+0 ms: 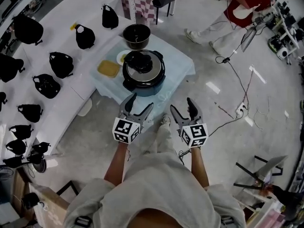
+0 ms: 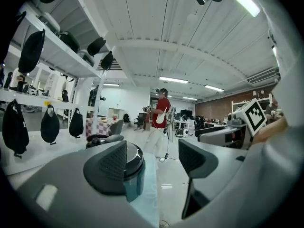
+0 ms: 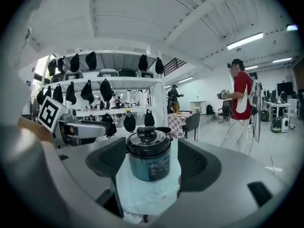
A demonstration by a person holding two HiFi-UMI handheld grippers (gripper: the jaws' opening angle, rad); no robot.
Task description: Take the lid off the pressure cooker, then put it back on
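The teal pressure cooker (image 1: 143,72) stands on a small table with a pale blue cloth (image 1: 178,72). Its black and steel lid (image 1: 142,62) sits on the pot. Both grippers hover short of the table's near edge, apart from the cooker. My left gripper (image 1: 141,102) is open and empty. My right gripper (image 1: 182,104) is open and empty too. In the right gripper view the cooker (image 3: 148,156) shows whole between the jaws of the gripper (image 3: 152,164), well beyond them. In the left gripper view the cooker (image 2: 134,167) is half hidden behind the left jaw of the gripper (image 2: 154,158).
A black inner pot (image 1: 137,34), a yellow dish (image 1: 109,69) and a small plate (image 1: 121,57) share the table. White shelves with several black bags (image 1: 59,64) run along the left. A person in red (image 1: 247,6) stands far right; cables (image 1: 235,91) cross the floor.
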